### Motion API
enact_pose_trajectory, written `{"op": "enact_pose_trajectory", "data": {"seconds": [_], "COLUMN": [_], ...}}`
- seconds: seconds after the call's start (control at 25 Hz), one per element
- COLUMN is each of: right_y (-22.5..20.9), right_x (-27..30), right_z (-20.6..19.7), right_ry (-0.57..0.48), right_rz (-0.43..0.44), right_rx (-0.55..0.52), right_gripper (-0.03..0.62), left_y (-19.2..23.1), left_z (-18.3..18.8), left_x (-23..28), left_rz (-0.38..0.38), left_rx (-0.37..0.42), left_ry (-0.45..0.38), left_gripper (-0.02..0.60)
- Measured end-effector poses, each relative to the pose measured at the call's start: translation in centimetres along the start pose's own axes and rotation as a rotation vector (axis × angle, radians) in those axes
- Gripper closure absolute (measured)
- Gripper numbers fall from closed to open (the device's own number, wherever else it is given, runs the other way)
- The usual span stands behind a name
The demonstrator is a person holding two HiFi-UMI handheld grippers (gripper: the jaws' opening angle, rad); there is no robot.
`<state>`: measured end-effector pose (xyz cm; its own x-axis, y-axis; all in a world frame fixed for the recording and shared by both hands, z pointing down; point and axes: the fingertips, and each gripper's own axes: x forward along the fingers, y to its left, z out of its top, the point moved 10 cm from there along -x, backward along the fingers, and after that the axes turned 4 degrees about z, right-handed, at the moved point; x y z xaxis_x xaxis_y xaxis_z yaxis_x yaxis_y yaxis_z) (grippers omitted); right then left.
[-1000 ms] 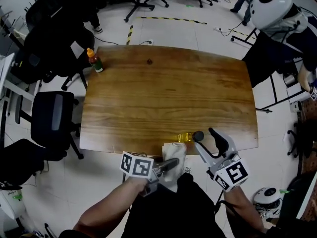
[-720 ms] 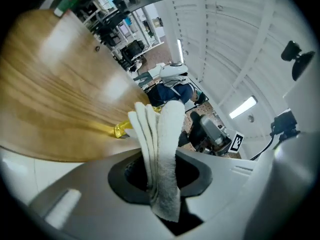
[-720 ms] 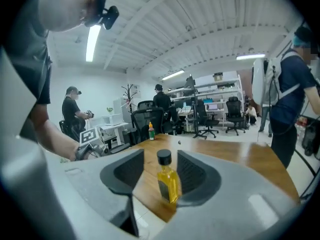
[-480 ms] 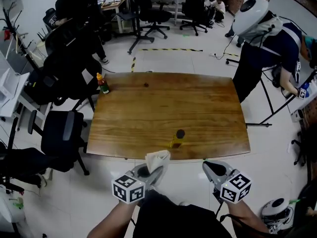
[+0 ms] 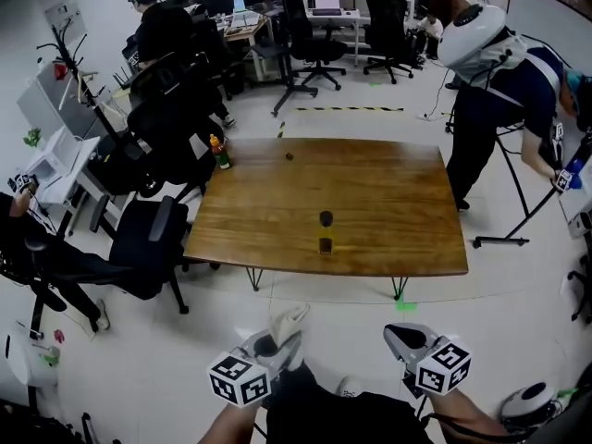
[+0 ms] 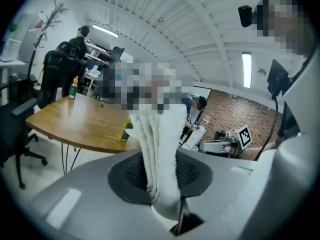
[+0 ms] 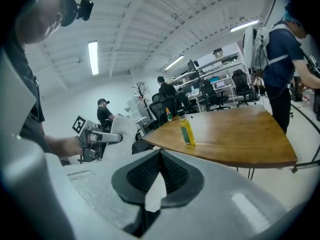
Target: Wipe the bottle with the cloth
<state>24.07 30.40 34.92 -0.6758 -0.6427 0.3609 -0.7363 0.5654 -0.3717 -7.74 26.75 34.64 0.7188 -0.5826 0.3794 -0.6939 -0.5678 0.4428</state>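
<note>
The bottle (image 5: 326, 244), yellow with a dark cap, stands upright on the wooden table (image 5: 388, 192) near its front edge; it also shows in the right gripper view (image 7: 187, 130) and the left gripper view (image 6: 125, 130). Both grippers hang over the floor, well back from the table. My left gripper (image 5: 277, 343) is shut on the white cloth (image 5: 289, 321), which sticks up folded between its pads (image 6: 160, 134). My right gripper (image 5: 400, 337) is shut with nothing between its jaws (image 7: 160, 156).
A small bottle with an orange cap (image 5: 220, 152) stands at the table's far left corner. Black office chairs (image 5: 148, 239) crowd the left side. A person in dark blue (image 5: 504, 81) stands by the table's right end. White floor lies between me and the table.
Both grippers have drawn back from the table's front edge to over the floor. The right jaws, open beside the bottle a second ago, are shut. The cloth stayed in the left gripper.
</note>
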Motion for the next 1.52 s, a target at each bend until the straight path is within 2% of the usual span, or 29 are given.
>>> {"op": "enact_pose_trajectory", "data": {"seconds": [0.12,0.24,0.52,0.88,1.24,1.52], "right_y": [1.2,2.4,6.2,11.3,13.2,13.1], "right_x": [-1.4,-2.1,-1.0,0.3,0.5,0.7], "right_z": [-0.7,-0.8,-2.2,-3.3,-2.7,-3.0], "right_ry": [0.006,0.000,-0.046,-0.094,-0.092,-0.081], "right_rz": [0.000,-0.001,-0.070,-0.195,-0.222,-0.220], "right_rx": [0.016,0.010,0.062,0.095,0.053,0.034], "right_gripper": [0.589,0.589,0.589,0.589,0.589,0.589], "left_y": [-1.3,-1.2,1.2,4.0,4.7,4.0], "left_z": [-1.3,-1.3,0.3,1.9,1.3,0.8], "left_x": [-1.8,-3.2,-4.0,-6.2,-8.1,-8.4], "left_rz": [0.030,0.034,-0.020,-0.112,-0.140,-0.144], "left_rx": [-0.035,-0.046,0.019,0.050,0.023,0.048], "left_ry": [0.039,0.023,0.037,0.050,0.051,0.048], "left_gripper": [0.472,0.472,0.472,0.472,0.472,0.472]}}
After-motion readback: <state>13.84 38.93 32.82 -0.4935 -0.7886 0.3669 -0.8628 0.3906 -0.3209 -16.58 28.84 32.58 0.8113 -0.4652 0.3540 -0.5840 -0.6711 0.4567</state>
